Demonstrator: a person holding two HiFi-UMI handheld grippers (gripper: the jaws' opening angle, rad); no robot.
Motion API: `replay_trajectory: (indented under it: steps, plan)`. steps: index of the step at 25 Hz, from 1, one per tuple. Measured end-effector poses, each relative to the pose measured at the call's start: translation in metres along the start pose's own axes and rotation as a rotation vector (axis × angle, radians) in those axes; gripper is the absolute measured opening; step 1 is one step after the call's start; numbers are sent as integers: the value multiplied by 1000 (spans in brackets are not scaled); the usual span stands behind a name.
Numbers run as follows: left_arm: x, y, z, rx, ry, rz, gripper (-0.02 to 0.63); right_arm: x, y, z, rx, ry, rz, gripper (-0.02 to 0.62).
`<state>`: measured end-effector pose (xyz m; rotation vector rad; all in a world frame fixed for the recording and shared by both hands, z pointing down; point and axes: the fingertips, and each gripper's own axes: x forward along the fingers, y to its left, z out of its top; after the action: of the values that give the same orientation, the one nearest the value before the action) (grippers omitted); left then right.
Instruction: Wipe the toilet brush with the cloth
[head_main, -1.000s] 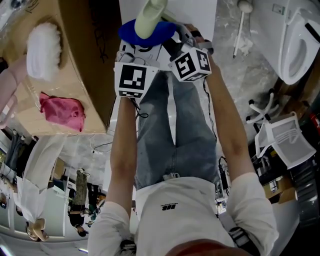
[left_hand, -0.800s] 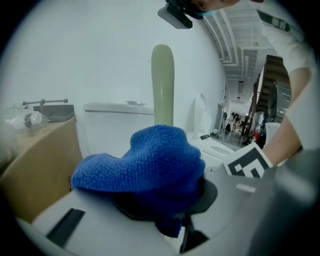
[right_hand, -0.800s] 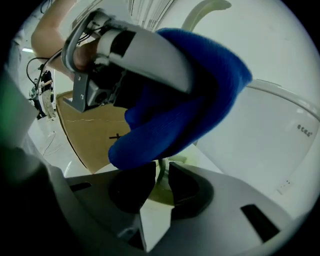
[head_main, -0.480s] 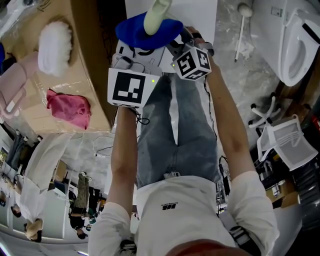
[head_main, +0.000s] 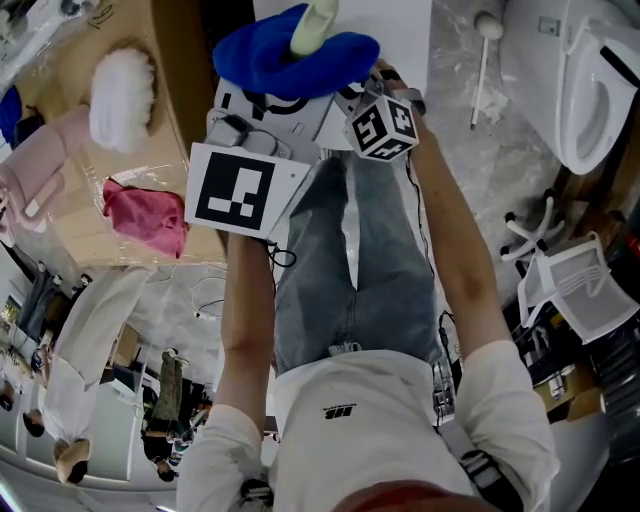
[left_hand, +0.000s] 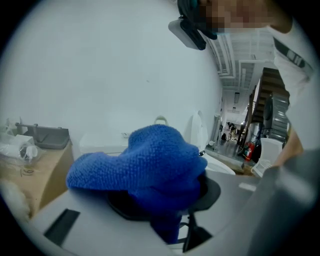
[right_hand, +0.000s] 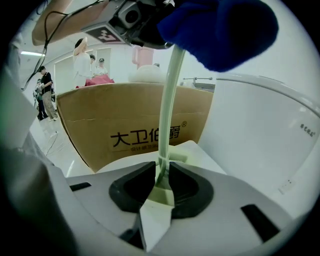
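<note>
Head view: steeply down from above. Gripper views: close along jaws, left seemingly toward toilet (left_hand: 199, 132); all share cloth (head_main: 250, 60).

Pink cloth (head_main: 145, 215), white fluff (head_main: 122, 97) on cardboard box (head_main: 170, 60)

Up close, the bright blue knitted cloth (left_hand: 150, 160) is thick, nubbly and fully matt, while the pale green plastic toilet brush handle (right_hand: 169, 110) runs smooth with a faint sheen. The brown cardboard box (right_hand: 130, 120) looks dry and matt under its black print. The white ceramic toilet (head_main: 590, 90) gleams glossy, the white fluffy bundle (head_main: 120, 95) looks soft and downy, and the crumpled pink cloth (head_main: 145, 215) is dull.
</note>
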<state>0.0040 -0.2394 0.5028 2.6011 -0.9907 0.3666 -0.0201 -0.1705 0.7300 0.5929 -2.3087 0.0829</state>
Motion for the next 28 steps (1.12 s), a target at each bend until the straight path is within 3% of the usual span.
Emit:
replay_trajectory:
  steps: [11, 19, 28]
  plan:
    - [-2, 0, -4, 69, 0, 25, 143, -2, -1, 0, -1, -10, -3, 81]
    - [4, 3, -54, 29, 52, 48, 98, -1, -1, 0, 0, -18, -6, 81]
    - [17, 9, -117, 0, 94, 64, 92, 0, 1, -1, 1, -33, -11, 80]
